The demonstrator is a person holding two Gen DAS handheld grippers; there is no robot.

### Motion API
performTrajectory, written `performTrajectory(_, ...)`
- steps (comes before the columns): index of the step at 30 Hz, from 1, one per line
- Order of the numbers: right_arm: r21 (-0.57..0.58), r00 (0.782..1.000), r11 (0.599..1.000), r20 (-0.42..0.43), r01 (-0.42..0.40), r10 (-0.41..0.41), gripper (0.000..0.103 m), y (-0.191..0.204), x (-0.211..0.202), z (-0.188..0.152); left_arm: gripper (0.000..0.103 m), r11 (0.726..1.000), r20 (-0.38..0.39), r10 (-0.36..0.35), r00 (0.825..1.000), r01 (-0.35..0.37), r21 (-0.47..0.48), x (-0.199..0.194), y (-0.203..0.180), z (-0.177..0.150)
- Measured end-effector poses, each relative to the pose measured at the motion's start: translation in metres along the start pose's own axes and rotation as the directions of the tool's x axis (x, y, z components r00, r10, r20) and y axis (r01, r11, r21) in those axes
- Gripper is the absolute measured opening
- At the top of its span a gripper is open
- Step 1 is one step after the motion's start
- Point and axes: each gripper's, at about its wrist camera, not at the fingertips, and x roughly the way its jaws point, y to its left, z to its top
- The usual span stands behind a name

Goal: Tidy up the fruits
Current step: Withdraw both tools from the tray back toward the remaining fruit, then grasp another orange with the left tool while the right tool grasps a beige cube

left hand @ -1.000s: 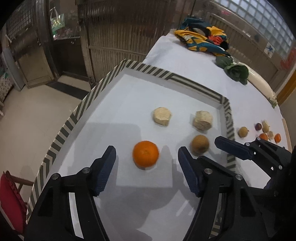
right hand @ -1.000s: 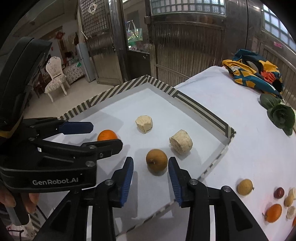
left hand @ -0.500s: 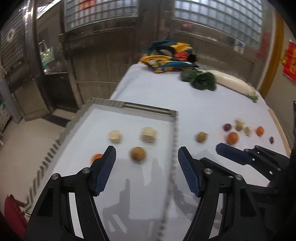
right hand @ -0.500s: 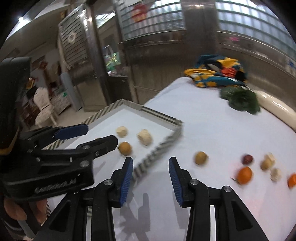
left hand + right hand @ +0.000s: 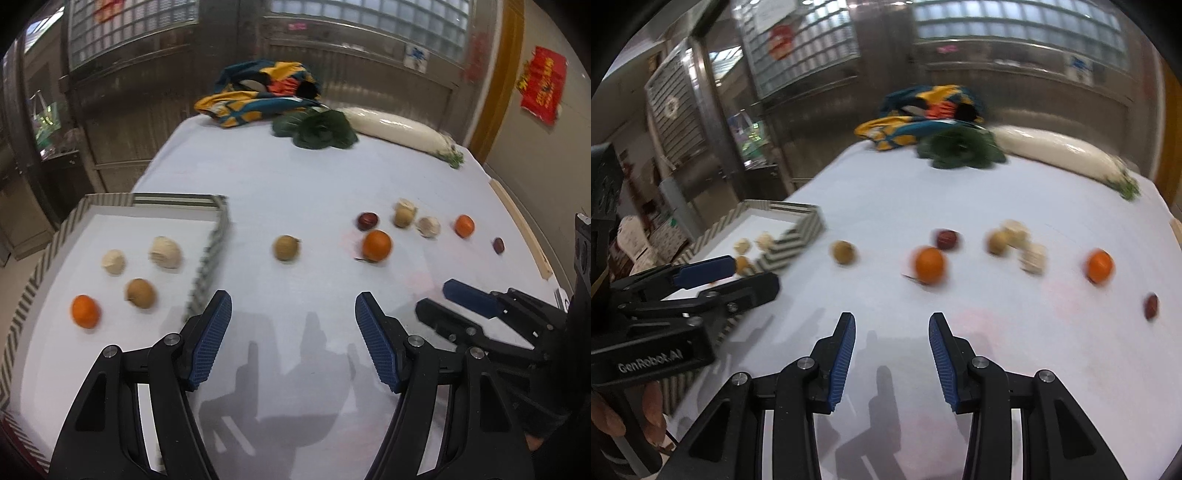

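Note:
A striped-rim tray (image 5: 216, 236) at the left holds an orange (image 5: 85, 311), a brown fruit (image 5: 140, 292) and two pale pieces (image 5: 165, 252). On the white cloth lie a brown fruit (image 5: 285, 247), an orange (image 5: 376, 245), a dark red fruit (image 5: 368, 220), pale pieces (image 5: 427, 226) and a small orange (image 5: 464, 225). My left gripper (image 5: 293, 325) is open and empty above the cloth, right of the tray. My right gripper (image 5: 892, 336) is open and empty, short of the loose orange (image 5: 929, 265).
A colourful cloth bundle (image 5: 258, 92), green leaves (image 5: 317, 129) and a white radish (image 5: 399, 127) lie at the table's far end. A wooden strip (image 5: 517, 225) runs along the right edge. The tray (image 5: 798, 236) stands left of the loose fruits.
Both grippers have swung right, from above the tray to above the open cloth near the loose fruits. Both stayed open and empty.

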Motion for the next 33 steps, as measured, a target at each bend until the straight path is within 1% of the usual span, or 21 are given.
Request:
performTrajectory(4, 0.029, 0.998, 0.998, -0.017, 0.057, -0.057, 0.04, -0.034, -0.008, -0.011, 0.07, 1.0, -0.029, -0.027, 0.999, 0.027, 0.012, 0.014, -0.016, 0.0)
performTrajectory(11, 0.082, 0.994, 0.991, -0.025, 0.105, -0.103, 0.04, -0.086, -0.016, -0.018, 0.07, 0.998, -0.06, -0.044, 0.997, 0.046, 0.038, 0.043, -0.048, 0.01)
performTrajectory(14, 0.101, 0.991, 0.986, -0.034, 0.13, -0.127, 0.04, -0.108, -0.02, -0.019, 0.07, 0.998, -0.075, -0.037, 0.996, 0.04, 0.045, 0.058, -0.058, 0.015)
performTrajectory(17, 0.131, 0.99, 0.982, -0.039, 0.137, -0.133, 0.04, -0.125, -0.018, -0.017, 0.07, 0.998, -0.087, -0.039, 0.995, 0.042, 0.04, 0.071, -0.067, 0.02)
performTrajectory(19, 0.161, 0.993, 0.98, -0.033, 0.12, -0.116, 0.04, -0.137, -0.018, -0.015, 0.07, 0.998, -0.091, -0.034, 0.995, 0.038, 0.043, 0.078, -0.072, 0.023)
performTrajectory(22, 0.172, 0.997, 0.982, -0.024, 0.079, -0.076, 0.04, -0.142, -0.011, -0.007, 0.07, 0.998, -0.098, -0.037, 0.994, 0.041, 0.044, 0.087, -0.076, 0.027)
performTrajectory(25, 0.132, 0.997, 0.988, -0.036, 0.077, -0.072, 0.04, -0.136, 0.001, 0.003, 0.07, 0.999, -0.102, -0.026, 0.994, 0.03, 0.043, 0.096, -0.076, 0.032)
performTrajectory(29, 0.118, 0.997, 0.99, -0.038, 0.073, -0.069, 0.04, -0.131, 0.009, 0.01, 0.07, 0.999, -0.101, -0.014, 0.995, 0.018, 0.038, 0.107, -0.073, 0.037)
performTrajectory(31, 0.116, 0.997, 0.991, -0.039, 0.066, -0.062, 0.04, -0.13, 0.012, 0.011, 0.07, 0.999, -0.106, -0.023, 0.994, 0.027, 0.03, 0.112, -0.071, 0.038)
performTrajectory(32, 0.113, 0.997, 0.991, -0.036, 0.067, -0.064, 0.04, -0.13, 0.013, 0.012, 0.07, 0.999, -0.092, -0.029, 0.995, 0.031, 0.029, 0.112, -0.07, 0.039)
performTrajectory(33, 0.109, 0.997, 0.992, -0.034, 0.067, -0.064, 0.04, -0.129, 0.014, 0.014, 0.066, 0.999, -0.09, -0.035, 0.995, 0.038, 0.029, 0.112, -0.07, 0.039)
